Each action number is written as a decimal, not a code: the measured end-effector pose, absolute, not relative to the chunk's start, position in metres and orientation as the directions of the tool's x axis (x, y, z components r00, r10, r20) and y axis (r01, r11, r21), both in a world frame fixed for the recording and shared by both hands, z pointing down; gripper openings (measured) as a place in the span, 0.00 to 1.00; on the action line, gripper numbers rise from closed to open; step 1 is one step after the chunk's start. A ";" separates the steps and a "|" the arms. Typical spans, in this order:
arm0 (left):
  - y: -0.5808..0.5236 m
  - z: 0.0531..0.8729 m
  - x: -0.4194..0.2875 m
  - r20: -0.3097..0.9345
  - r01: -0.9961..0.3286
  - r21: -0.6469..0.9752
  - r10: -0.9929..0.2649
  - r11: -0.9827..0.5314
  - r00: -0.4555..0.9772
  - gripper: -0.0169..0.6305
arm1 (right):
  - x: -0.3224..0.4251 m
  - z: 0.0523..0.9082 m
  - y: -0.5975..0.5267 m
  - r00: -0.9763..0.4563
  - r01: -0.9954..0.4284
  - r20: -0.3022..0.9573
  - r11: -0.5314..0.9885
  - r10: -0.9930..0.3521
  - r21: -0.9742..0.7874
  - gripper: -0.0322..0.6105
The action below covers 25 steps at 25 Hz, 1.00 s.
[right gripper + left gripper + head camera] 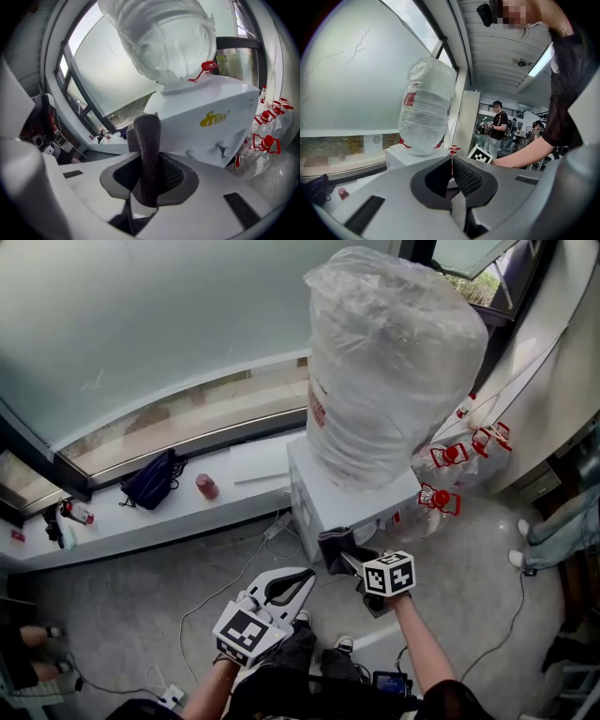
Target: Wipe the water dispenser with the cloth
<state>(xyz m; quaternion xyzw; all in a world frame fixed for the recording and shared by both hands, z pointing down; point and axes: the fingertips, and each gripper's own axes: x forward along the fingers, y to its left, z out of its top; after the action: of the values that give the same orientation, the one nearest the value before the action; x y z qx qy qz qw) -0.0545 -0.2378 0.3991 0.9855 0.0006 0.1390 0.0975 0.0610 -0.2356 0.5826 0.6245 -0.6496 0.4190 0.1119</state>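
The white water dispenser stands against the window ledge and carries a big upturned bottle wrapped in clear plastic. My right gripper is at the dispenser's front face, shut on a dark grey cloth. In the right gripper view the cloth sticks up between the jaws of the right gripper, with the dispenser close ahead. My left gripper hangs lower left of the dispenser, shut and holding nothing. In its own view the left gripper points toward the bottle.
Several empty bottles with red caps lie on the floor right of the dispenser. The ledge holds a dark bag and a red can. Cables cross the floor. A person's legs are at the right.
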 end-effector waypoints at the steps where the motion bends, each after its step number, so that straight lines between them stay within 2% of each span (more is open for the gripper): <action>1: -0.236 0.400 -0.053 0.275 -0.028 0.190 0.025 -0.981 0.961 0.06 | 0.062 0.588 -0.237 -0.194 -0.906 0.672 -0.132 -0.715 -0.403 0.21; 12: -0.204 0.416 -0.024 0.275 -0.060 0.185 -0.007 -0.981 0.961 0.06 | 0.134 0.599 -0.232 -0.116 -0.928 0.665 -0.158 -0.738 -0.337 0.21; 25: -0.159 0.418 0.016 0.285 -0.081 0.173 -0.029 -0.982 0.958 0.06 | 0.292 0.592 -0.178 0.133 -0.852 0.631 -0.414 -0.765 -0.322 0.21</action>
<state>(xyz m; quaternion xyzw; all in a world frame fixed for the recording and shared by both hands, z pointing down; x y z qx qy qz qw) 0.0164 -0.1587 0.4178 0.9852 -0.0278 0.1421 0.0917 0.2922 -0.1780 0.5917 0.7504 -0.5384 0.3790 0.0573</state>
